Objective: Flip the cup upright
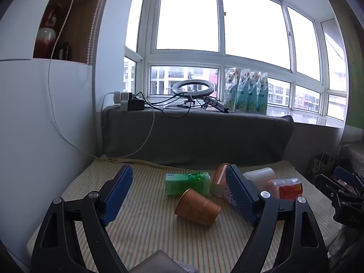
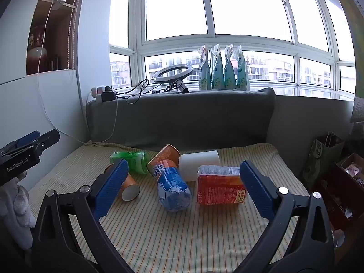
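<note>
Both pairs of blue-padded fingers (image 1: 118,195) (image 2: 257,191) are spread wide, holding nothing. The orange paper cup (image 1: 197,207) lies on its side on the striped cloth (image 1: 145,232), just before the left gripper (image 1: 179,195). A green bottle (image 1: 187,183) lies close behind it, a second orange cup (image 2: 167,157), blue bottle (image 2: 173,186) and red packet (image 2: 219,187) alongside. The right gripper (image 2: 184,188) hovers level above the packet.

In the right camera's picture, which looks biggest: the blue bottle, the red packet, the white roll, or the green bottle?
1. Blue bottle and red packet: too alike to rank, and both lie nearest the camera.
2. White roll.
3. Green bottle, farther back and partly hidden.
</note>
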